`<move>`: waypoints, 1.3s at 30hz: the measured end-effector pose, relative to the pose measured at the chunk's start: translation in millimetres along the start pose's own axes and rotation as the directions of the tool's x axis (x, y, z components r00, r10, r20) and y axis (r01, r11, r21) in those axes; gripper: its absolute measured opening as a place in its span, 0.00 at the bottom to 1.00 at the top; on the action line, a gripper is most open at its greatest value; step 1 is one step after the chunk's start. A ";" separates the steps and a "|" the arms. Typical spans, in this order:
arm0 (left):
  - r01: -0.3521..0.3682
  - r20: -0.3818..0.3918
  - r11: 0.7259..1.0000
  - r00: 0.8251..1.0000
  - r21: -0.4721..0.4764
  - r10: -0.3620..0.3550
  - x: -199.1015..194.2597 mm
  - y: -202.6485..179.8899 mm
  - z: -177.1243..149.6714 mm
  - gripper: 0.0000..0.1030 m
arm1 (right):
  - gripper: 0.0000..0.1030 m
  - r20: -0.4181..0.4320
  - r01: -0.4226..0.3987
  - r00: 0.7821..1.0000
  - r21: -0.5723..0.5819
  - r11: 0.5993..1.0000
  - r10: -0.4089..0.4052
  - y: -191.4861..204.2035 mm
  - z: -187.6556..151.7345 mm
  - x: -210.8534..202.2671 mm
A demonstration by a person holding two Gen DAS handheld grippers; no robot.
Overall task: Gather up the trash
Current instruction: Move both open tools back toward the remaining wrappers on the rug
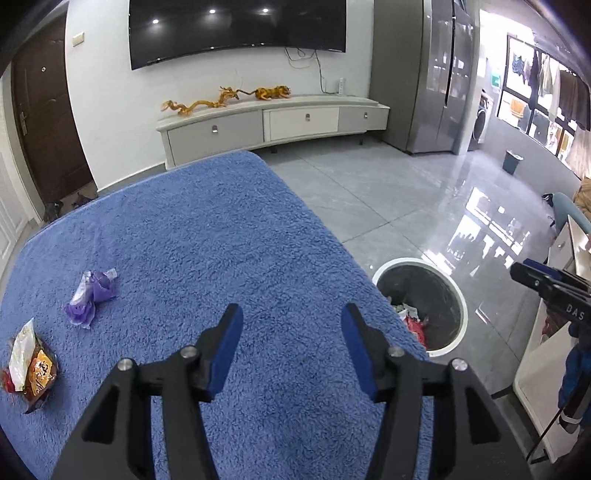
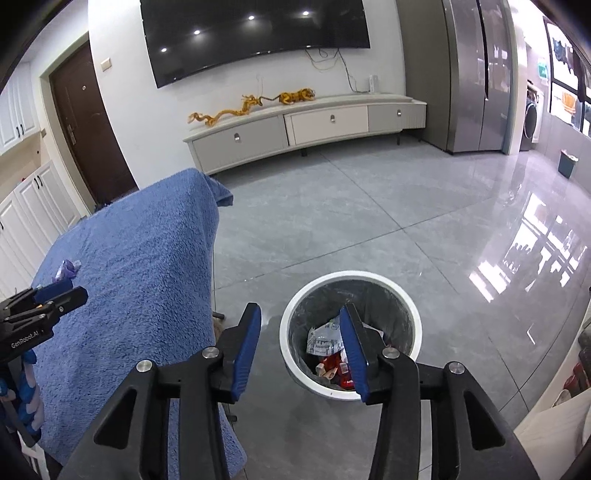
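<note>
1. A living room with a wall-mounted television [image 1: 236, 29] and grey floor tiles; in front of me, a table [image 1: 221, 240] draped in blue fleece.
2. My left gripper [image 1: 291, 347] hovers over the fleece, fingers spread wide and holding nothing.
3. My right gripper [image 2: 301, 350] hangs above the white-rimmed trash bin [image 2: 406, 306] on the floor beside the table, fingers likewise released and empty.
4. Wrappers already lie in the bin; two pieces remain on the table, a purple wrapper [image 1: 90, 297] and an orange snack packet [image 1: 31, 369], both well to the left of my left gripper.
5. I judge the purple wrapper the next pickup.
6. Risks: the thin film lies flat in deep pile, so my fingers could snag the fleece, drag the cloth and shift the packet towards the edge; a shallow pinch could let the light wrapper slip and fall short of the bin.
</note>
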State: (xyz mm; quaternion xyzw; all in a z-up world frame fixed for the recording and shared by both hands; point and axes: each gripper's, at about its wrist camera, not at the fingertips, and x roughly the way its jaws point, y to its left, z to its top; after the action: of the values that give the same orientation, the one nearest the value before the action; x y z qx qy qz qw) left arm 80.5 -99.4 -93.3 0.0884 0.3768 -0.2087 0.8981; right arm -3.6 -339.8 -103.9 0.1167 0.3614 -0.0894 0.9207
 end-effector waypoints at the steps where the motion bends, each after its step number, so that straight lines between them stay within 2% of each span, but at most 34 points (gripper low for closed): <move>1: -0.004 0.002 1.000 1.000 0.003 0.004 -0.7 0.1 -0.3 0.52 | 0.46 0.006 0.004 1.000 -0.001 1.000 -0.004 -0.3 0.1 -2.1; 15: -0.014 0.002 0.999 1.000 0.032 0.014 -15.3 3.4 -12.4 0.52 | 0.49 0.035 -0.011 0.999 -0.009 1.000 0.011 5.3 -1.1 -4.1; 24: -0.017 0.008 0.999 1.000 0.030 0.017 -28.7 11.2 -23.5 0.52 | 0.49 0.049 -0.060 0.997 -0.051 0.997 0.063 23.7 2.3 -6.5; 31: -0.041 0.027 0.999 0.999 -0.018 0.041 -47.1 42.0 -33.2 0.52 | 0.49 0.058 -0.098 0.993 -0.111 0.989 0.105 50.9 12.4 -13.0; 39: -0.146 0.055 0.982 0.987 -0.121 0.154 -73.8 111.1 -50.4 0.52 | 0.49 0.039 -0.180 0.980 -0.242 0.953 0.195 109.2 24.6 -16.9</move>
State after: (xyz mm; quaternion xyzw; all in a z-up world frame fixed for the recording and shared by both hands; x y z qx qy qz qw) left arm 50.9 39.0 -75.8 0.0571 0.3518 -0.1207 0.9265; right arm 27.2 -240.8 -58.4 0.0366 0.3277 0.0385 0.9433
